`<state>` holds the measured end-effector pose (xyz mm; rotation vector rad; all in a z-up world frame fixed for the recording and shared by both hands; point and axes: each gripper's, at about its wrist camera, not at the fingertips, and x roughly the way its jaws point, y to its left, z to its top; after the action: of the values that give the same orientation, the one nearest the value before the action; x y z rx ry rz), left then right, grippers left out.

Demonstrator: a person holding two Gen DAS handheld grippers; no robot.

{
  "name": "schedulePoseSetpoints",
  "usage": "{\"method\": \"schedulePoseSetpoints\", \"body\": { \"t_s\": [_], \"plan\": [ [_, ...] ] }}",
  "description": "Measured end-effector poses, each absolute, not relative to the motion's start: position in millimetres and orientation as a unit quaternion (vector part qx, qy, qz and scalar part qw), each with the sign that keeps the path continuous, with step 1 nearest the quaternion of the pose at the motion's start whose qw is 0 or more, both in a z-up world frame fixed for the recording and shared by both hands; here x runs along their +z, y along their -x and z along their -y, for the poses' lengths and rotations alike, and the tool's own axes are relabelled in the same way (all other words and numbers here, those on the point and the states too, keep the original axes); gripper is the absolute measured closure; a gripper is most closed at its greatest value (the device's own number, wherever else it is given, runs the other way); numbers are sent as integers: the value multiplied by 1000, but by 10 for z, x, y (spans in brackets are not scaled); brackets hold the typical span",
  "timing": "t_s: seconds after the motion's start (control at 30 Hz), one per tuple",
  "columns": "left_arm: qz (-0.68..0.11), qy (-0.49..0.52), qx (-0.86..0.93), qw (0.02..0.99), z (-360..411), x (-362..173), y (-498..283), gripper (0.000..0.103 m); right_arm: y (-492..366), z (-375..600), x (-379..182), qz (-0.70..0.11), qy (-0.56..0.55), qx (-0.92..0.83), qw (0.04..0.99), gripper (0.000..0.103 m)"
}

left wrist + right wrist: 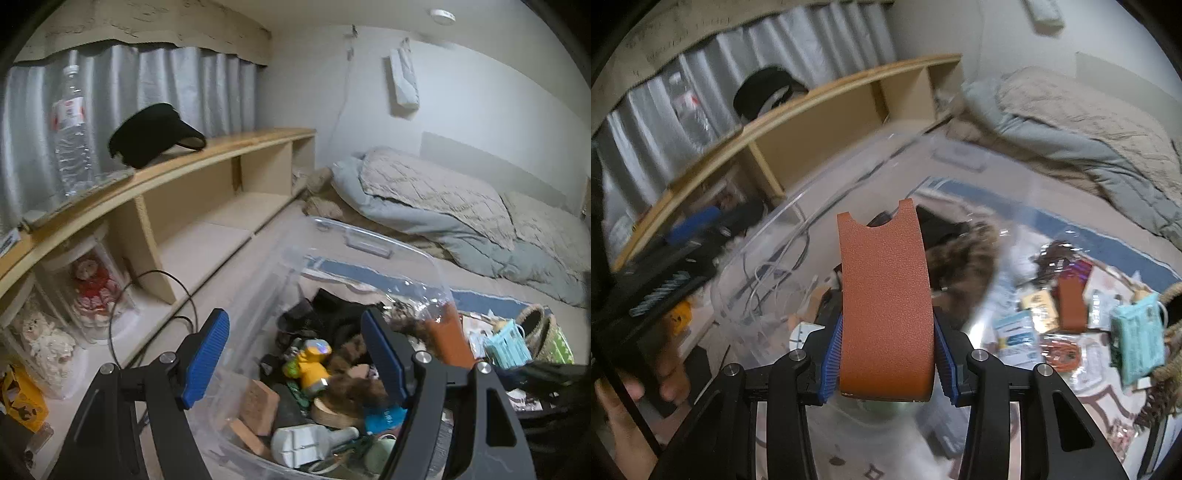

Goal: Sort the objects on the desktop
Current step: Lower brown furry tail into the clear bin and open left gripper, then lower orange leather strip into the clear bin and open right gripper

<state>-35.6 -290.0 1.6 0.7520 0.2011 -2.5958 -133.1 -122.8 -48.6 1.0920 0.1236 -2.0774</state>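
Right tongs (pixel 888 363) around orange case (pixel 884 295)

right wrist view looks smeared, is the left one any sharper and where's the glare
Right wrist view: background motion-blurred, only the orange case in the right gripper is crisp. Left wrist view: sharper, slight blur; glare on the clear bin rim. Both bend the shelf.

Orange-brown case (pixel 886 306), pebbled grain, centre of the right wrist frame. Fingers (pixel 833 354) ribbed blue on black arms. Clear storage bin (pixel 369 254), colourless. Inside it: yellow toy (pixel 312 363), white charger (pixel 306 441), tan cork block (pixel 258 406). Black visor (pixel 155 134) on pale wood shelf (pixel 221 147), upper left. Curtain (pixel 166 85) silver-grey, pleated. Quilt (pixel 424 184) beige, stitched, grey-blue underside. Turquoise mask pack (pixel 508 345), right edge.
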Motion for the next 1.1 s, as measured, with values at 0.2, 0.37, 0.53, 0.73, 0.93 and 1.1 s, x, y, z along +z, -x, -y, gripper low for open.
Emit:
{"method": "schedulePoseSetpoints", "body": {
  "t_s": [0.2,0.37,0.53,0.73,0.93,1.1],
  "plan": [
    [-83,-256,-932,242,3096,73,263,29,1432,1701,-631,-53,-454,-796,397,58],
    [-94,-241,-924,282,3255,82,197,29,1525,1954,-743,-9,-480,-751,452,53],
    [-110,-239,-921,286,3334,69,170,29,1504,1960,-756,-17,-474,-756,451,13],
    [-119,-246,-923,272,3321,38,192,29,1656,1700,-625,-36,-486,-776,401,18],
    [-116,-247,-926,261,3241,53,215,29,1746,1579,-756,-39,-548,-758,351,54],
    [-109,-245,-928,259,3203,68,221,29,1735,1651,-885,-68,-558,-761,325,83]
  ]
}}
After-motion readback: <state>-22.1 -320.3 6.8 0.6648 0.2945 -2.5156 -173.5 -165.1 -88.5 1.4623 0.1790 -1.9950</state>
